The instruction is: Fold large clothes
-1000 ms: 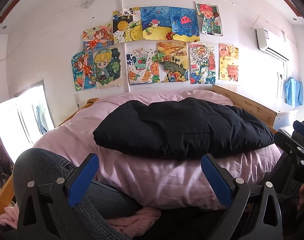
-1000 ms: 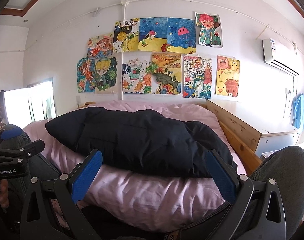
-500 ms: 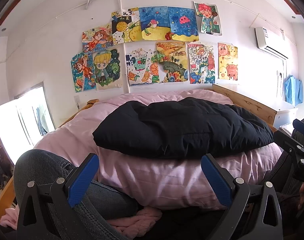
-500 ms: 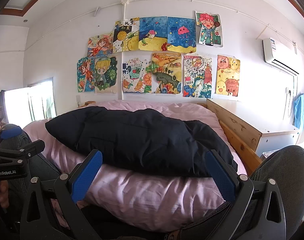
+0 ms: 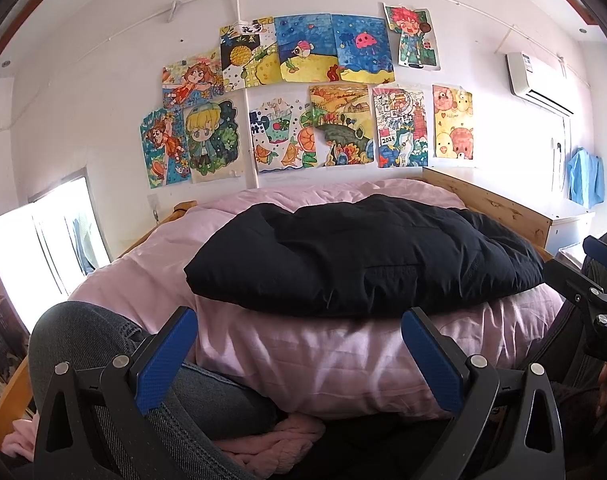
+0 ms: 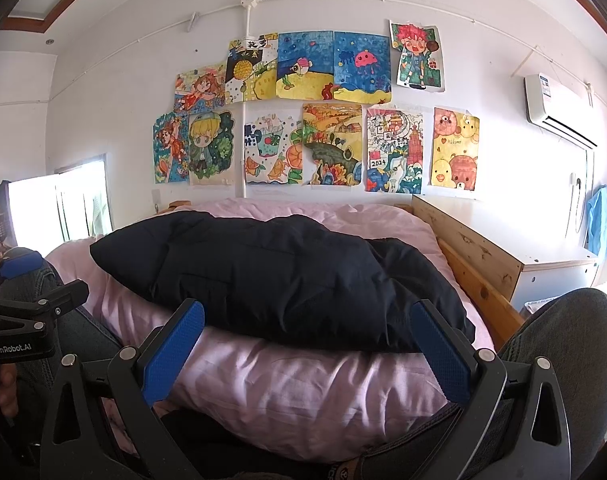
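Note:
A puffy black jacket point(image 5: 363, 256) point(image 6: 271, 276) lies folded in a thick bundle across a pink duvet point(image 5: 323, 352) point(image 6: 295, 384) on the bed. My left gripper point(image 5: 299, 356) is open, held low in front of the duvet's near edge, short of the jacket, with nothing between its blue pads. My right gripper point(image 6: 307, 352) is open too, at the same height just before the jacket's front edge. Each gripper shows at the side of the other's view: the right one point(image 5: 591, 280), the left one point(image 6: 27, 312).
The person's knees in grey jeans point(image 5: 87, 344) point(image 6: 563, 344) flank the grippers. A wooden bed frame point(image 6: 475, 256) and white cabinet point(image 6: 559, 276) stand at the right. Drawings point(image 6: 303, 112) cover the wall. A window point(image 5: 43, 248) is at the left, a pink knit cloth point(image 5: 271, 440) below.
Both views have barely shifted; the left wrist view tilted very slightly. Jacket and duvet lie as before, and both grippers stay open.

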`<control>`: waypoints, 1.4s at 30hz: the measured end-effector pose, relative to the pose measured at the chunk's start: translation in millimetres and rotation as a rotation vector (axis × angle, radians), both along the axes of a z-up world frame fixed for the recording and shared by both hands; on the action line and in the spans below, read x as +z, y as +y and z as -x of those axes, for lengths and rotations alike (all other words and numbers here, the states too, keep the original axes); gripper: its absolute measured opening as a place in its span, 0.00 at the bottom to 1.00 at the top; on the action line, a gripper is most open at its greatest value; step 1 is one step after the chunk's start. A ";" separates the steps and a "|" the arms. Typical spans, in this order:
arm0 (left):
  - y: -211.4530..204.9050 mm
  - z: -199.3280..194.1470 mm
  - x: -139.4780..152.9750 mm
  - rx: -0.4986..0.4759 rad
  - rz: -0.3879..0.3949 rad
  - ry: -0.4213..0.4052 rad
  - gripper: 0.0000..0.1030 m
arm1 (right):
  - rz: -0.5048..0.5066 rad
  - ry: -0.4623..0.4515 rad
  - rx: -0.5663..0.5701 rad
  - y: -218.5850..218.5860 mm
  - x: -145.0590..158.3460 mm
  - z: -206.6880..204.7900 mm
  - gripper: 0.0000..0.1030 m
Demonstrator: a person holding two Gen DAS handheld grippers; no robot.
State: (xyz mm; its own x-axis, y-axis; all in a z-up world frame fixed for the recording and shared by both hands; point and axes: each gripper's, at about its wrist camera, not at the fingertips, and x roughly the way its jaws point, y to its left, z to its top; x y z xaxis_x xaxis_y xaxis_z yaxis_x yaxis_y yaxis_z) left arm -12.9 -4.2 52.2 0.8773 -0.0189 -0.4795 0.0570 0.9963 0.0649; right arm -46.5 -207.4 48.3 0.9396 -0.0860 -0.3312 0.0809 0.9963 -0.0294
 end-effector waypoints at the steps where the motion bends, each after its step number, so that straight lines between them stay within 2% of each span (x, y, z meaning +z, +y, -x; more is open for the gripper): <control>1: 0.0 0.0 -0.1 0.000 0.000 0.000 1.00 | 0.000 0.000 0.000 -0.4 0.7 -0.1 0.99; 42: 4.0 -0.1 -0.7 -0.008 -0.003 -0.002 1.00 | -0.004 0.005 0.000 -1.9 -5.0 1.6 0.99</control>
